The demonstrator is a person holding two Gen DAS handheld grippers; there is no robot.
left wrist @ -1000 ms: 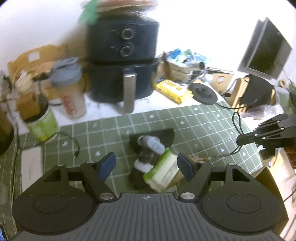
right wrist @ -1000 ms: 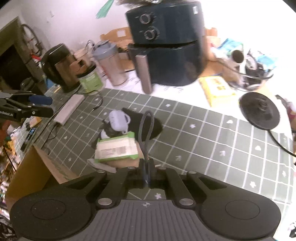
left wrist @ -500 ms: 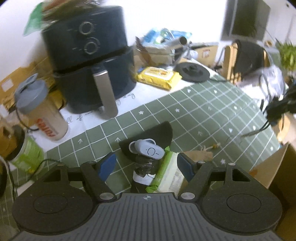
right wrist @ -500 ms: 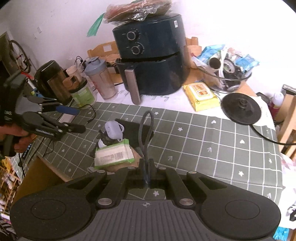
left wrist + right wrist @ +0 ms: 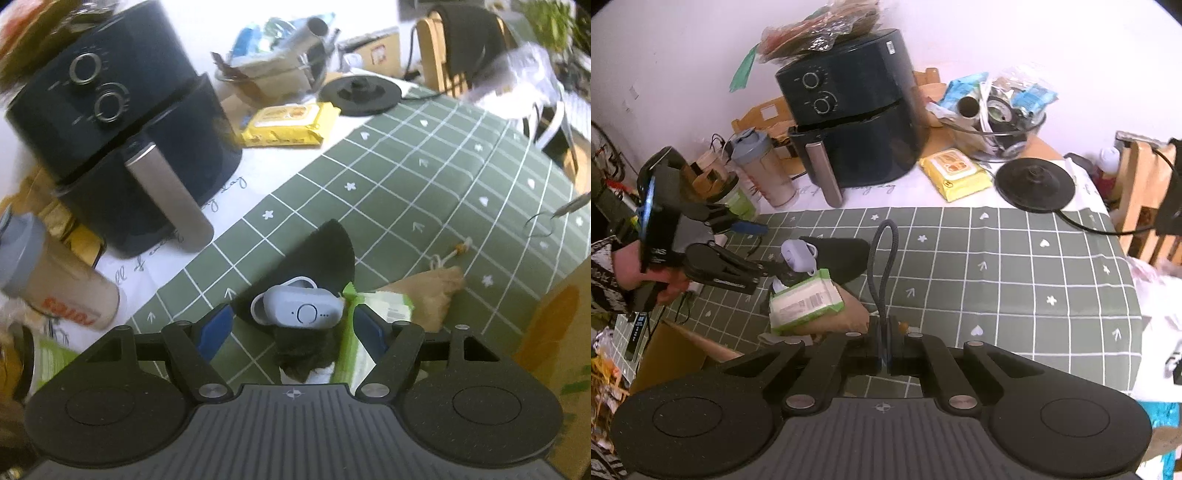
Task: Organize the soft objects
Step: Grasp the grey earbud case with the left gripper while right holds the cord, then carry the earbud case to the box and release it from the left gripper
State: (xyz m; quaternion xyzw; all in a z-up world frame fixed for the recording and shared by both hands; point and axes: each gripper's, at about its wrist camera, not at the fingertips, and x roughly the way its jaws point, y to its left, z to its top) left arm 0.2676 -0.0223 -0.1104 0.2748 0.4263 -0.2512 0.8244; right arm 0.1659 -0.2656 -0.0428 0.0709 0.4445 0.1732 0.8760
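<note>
A small pile lies on the green checked tablecloth (image 5: 424,177): a pale lilac earbud case (image 5: 299,312) on a dark fuzzy item (image 5: 308,354), a green wipes pack (image 5: 369,332), a tan pouch (image 5: 428,291) and a black oval pad (image 5: 321,254). My left gripper (image 5: 291,330) is open, its blue-tipped fingers either side of the case. In the right wrist view the left gripper (image 5: 761,247) reaches the pile (image 5: 805,295) from the left. My right gripper (image 5: 884,345) is shut on a grey braided cord loop (image 5: 882,258) that stands up in front of it.
A dark air fryer (image 5: 853,122), a shaker bottle (image 5: 764,170), a yellow wipes pack (image 5: 955,173), a black kettle base (image 5: 1034,184) and a glass bowl of clutter (image 5: 1001,118) stand at the back. An open cardboard box (image 5: 676,350) sits below the table's left edge.
My left gripper has moved in close over the pile, its open fingers now straddling the lilac case. My right gripper has pulled back and higher, still holding the cord loop.
</note>
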